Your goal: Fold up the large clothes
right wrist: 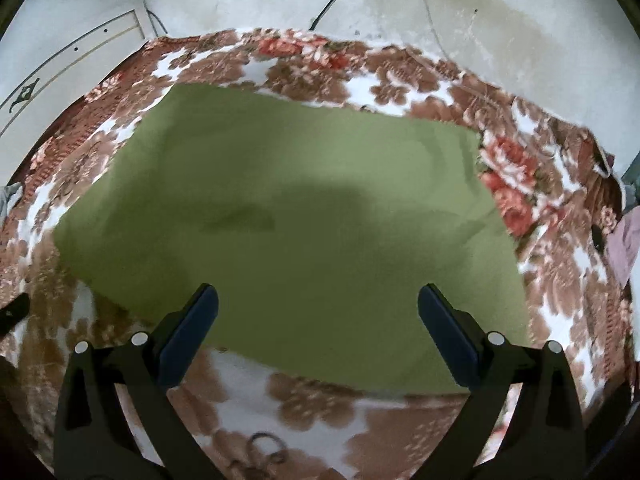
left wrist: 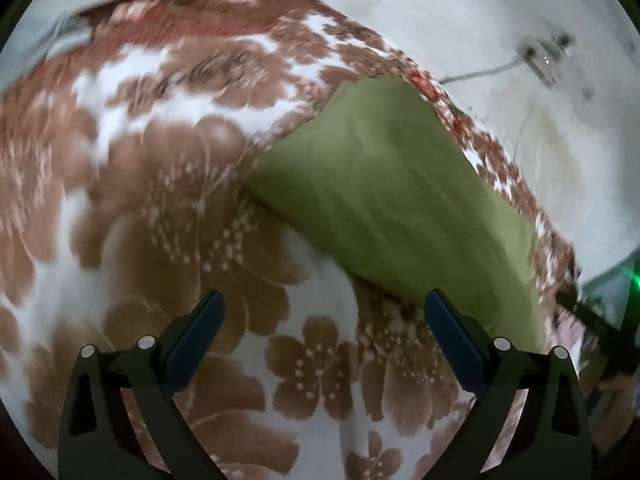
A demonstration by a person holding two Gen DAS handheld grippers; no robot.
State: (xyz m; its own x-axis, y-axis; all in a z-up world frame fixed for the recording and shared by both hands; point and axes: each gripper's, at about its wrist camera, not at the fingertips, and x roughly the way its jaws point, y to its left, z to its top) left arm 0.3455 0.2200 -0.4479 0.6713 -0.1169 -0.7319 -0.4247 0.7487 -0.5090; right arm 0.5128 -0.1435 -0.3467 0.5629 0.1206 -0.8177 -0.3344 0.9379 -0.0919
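Observation:
A green cloth (right wrist: 304, 220) lies flat as a folded rectangle on a brown-and-white floral blanket (right wrist: 400, 80). My right gripper (right wrist: 318, 308) is open and empty, hovering over the cloth's near edge. In the left wrist view the same green cloth (left wrist: 392, 200) lies to the right, seen from its side. My left gripper (left wrist: 324, 316) is open and empty above the blanket (left wrist: 160, 200), with its right finger (left wrist: 452, 332) by the cloth's near corner.
A white wall (right wrist: 440, 8) with a cable runs behind the blanket. A white panel (right wrist: 60, 68) stands at the far left. A pinkish cloth (right wrist: 626, 244) lies at the right edge. A white fitting with a cable (left wrist: 544, 56) shows on the wall.

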